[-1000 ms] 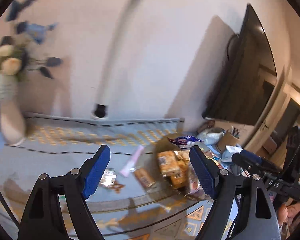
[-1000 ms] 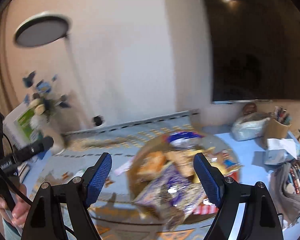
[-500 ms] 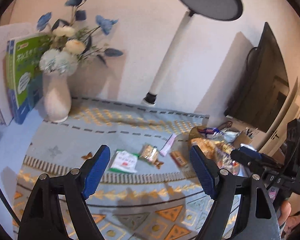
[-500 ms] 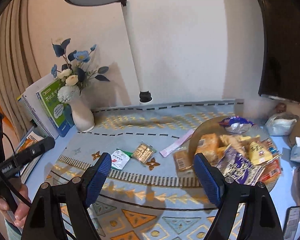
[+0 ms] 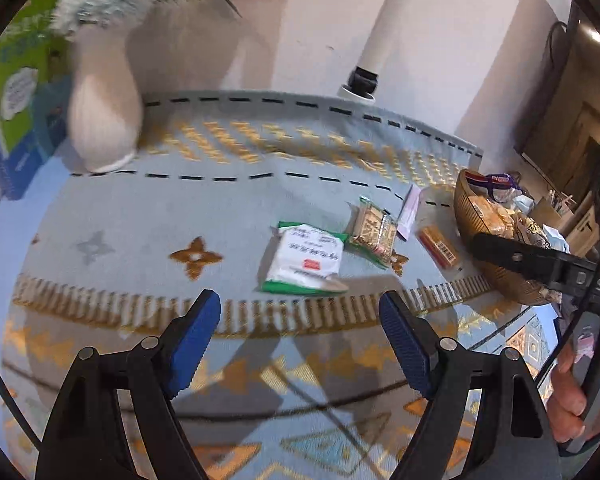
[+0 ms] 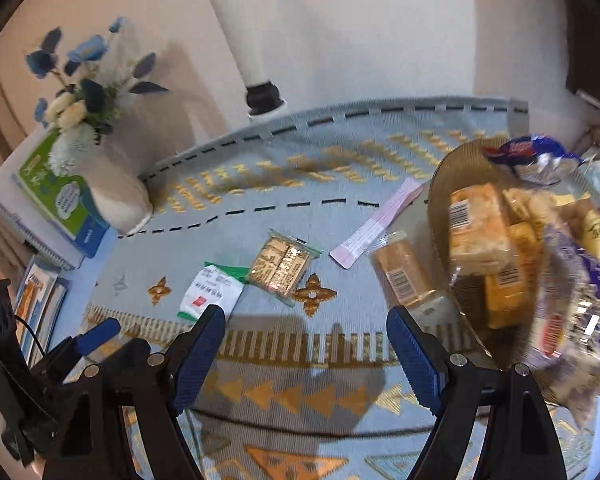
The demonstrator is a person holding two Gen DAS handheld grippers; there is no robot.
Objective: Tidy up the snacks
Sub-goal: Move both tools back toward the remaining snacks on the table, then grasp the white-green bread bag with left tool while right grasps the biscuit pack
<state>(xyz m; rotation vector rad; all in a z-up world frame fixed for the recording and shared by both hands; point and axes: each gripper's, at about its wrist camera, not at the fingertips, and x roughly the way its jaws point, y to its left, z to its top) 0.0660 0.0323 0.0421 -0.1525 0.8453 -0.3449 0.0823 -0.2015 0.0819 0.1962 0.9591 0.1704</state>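
While both claws gape empty, left gripper [image 5: 300,316] faces white-green packet [image 5: 306,258], right gripper [image 6: 306,334] alone shows heaped snack bowl [image 6: 438,200].

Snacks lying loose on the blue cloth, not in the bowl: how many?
4: white-and-green packet nearest left gripper, clear cracker pack beside it, pink stick sachet behind, orange-brown bar beside gold bowl.

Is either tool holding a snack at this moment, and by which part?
Nothing is held. The left tool and the right tool are both open above the mat.
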